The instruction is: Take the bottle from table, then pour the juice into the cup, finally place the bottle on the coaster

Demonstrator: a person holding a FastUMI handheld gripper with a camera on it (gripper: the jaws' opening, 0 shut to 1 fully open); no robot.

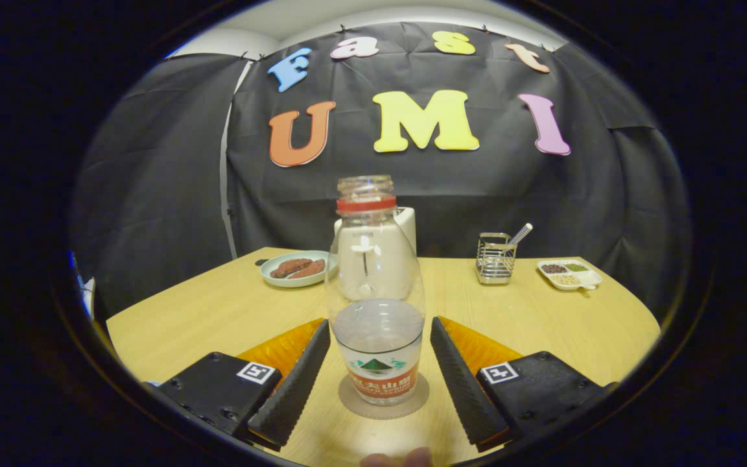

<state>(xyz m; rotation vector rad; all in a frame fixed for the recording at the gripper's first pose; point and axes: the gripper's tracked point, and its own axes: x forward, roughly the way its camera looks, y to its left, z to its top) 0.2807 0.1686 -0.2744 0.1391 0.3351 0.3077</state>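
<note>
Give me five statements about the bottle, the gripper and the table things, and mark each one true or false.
1. The bottle stands upright on the coaster. True.
2. The gripper is shut on the bottle. False: its fingers stand open, with a gap on each side of the bottle.
3. The bottle has its cap on. False: its neck is open.
4. A plate with brown food sits beyond the bottle. True.
5. The wire holder lies tipped over. False: it stands upright, beside the divided dish.
</note>
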